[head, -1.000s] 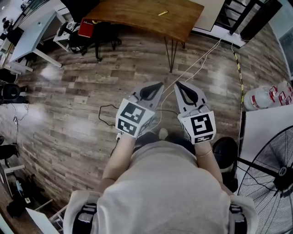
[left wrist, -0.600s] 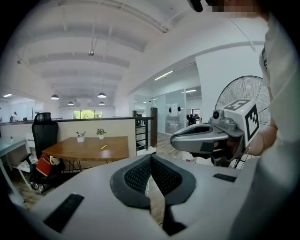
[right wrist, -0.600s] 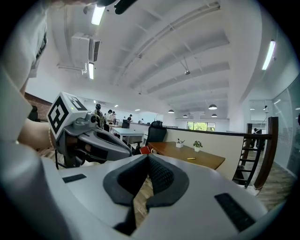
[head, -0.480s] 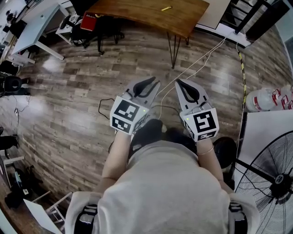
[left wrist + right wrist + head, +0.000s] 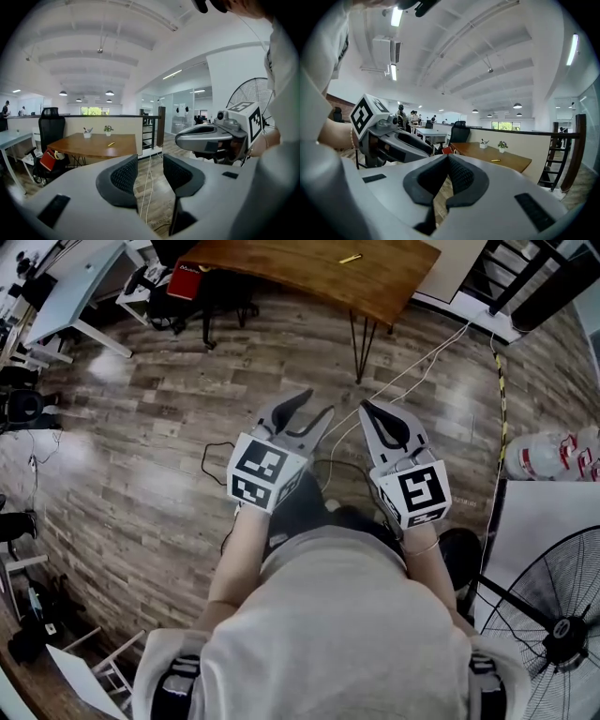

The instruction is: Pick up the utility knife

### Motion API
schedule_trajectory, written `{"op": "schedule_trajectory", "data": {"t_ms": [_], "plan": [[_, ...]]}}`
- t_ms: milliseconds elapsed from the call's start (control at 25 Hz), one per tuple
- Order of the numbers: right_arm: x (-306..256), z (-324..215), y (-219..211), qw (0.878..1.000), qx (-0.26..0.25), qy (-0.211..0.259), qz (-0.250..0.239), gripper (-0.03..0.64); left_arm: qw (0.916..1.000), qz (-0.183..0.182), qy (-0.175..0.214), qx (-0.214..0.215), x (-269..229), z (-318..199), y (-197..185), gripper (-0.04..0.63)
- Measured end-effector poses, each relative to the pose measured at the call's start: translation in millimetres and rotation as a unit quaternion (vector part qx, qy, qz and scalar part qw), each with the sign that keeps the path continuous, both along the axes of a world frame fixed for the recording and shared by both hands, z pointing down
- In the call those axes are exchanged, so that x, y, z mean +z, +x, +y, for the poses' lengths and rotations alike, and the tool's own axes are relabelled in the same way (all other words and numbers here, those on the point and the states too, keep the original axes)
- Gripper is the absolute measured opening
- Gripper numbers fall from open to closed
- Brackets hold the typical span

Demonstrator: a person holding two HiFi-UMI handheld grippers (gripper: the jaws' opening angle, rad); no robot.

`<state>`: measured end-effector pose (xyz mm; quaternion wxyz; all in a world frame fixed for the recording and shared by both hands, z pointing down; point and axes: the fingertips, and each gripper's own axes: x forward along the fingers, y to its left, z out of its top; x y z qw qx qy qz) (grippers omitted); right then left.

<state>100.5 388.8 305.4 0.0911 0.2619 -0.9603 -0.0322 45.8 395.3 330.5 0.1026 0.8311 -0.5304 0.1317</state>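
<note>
Step in hand: approach, judged barely begun. Small yellow item, presumed utility knife, lies on wooden surface, well apart from both claws. State: left claw opening, nothing between jaws; right claw clenched, empty. Next move calls for closing on surface, then setting open claw astride knife.

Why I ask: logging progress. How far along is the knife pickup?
Nothing done yet: the small yellow item, likely the utility knife, lies on the wooden table ahead across the floor. In hand: left tool opening, empty; right tool shut, empty. Remaining: walk over, grasp, lift.
</note>
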Motion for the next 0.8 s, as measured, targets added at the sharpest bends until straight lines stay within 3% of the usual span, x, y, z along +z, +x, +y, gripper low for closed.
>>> {"op": "schedule_trajectory", "data": {"t_ms": [360,800], "plan": [[1.4,-93.4,-53.2,0.999,0.031,0.002,0.013,0.012,0.999,0.023,0.021,0.032,-9.7,-102.6,-52.7,0.153],[-13.6,-212.6,-129.6,0.996,0.087,0.015,0.003,0.012,0.9971,0.016,0.031,0.068,-21.5,-219.4,-136.1,0.146]]}}
